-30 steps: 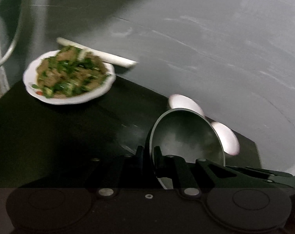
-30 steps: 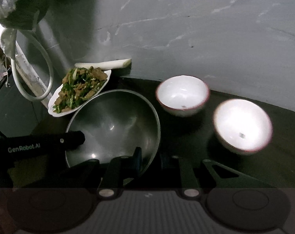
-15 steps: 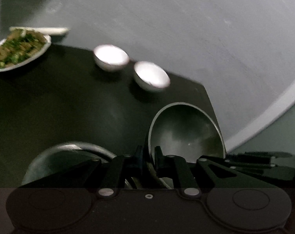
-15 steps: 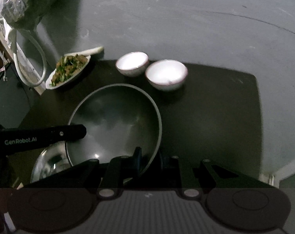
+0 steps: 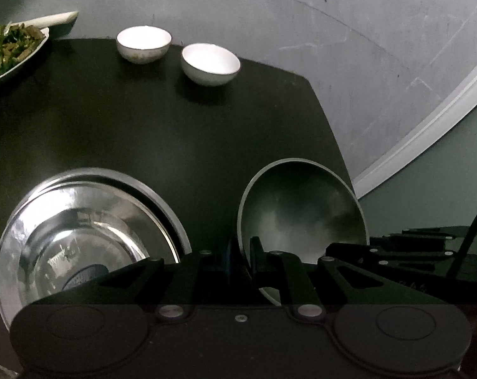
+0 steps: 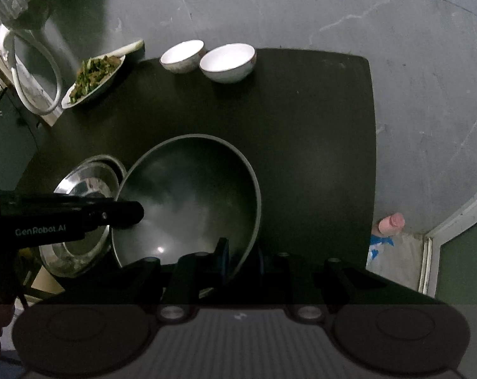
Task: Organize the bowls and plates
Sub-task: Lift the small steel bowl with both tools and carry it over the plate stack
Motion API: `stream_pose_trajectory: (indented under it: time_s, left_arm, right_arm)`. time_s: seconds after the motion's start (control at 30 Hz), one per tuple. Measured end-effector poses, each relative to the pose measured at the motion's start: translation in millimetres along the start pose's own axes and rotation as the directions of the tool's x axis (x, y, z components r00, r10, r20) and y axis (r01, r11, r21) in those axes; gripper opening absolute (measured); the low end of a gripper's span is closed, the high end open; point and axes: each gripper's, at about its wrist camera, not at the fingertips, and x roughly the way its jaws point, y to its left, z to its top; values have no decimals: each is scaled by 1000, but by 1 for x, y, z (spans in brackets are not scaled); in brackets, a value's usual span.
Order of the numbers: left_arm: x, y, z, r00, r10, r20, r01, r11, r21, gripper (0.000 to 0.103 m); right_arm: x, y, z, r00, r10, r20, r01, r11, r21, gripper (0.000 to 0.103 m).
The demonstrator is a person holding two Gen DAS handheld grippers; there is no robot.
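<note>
Greens on a white plate (image 6: 93, 77) are seen far left of the grippers. Stacked steel basins (image 5: 80, 237) lie just left of the left gripper (image 5: 241, 254), which is clamped on the rim of the large metal bowl (image 6: 187, 199). Its opposite rim is pinched by the right gripper (image 6: 241, 255). Two white bowls (image 6: 206, 58) sit well ahead on the dark worktop (image 6: 301, 126).

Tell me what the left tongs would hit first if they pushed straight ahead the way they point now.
Probably the dark table. The left tongs are shut on the rim of the big metal bowl and aim down past it; the two white bowls sit farther off. Depth is hard to judge.
</note>
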Motion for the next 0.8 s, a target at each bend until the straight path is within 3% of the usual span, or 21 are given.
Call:
stream_pose_trajectory:
  time_s: [0.4,0.8]
  left_arm:
    - [6,2,-5,998,18,-60,-19,999,-27,12]
    - [9,-1,-4,998,27,-52,-27,1000,-14,14]
  right_arm:
    - [5,-1,-4,999,22,-44,-21,1000,6,21]
    - [9,-1,-7,998,28,-52,-28,1000,13,24]
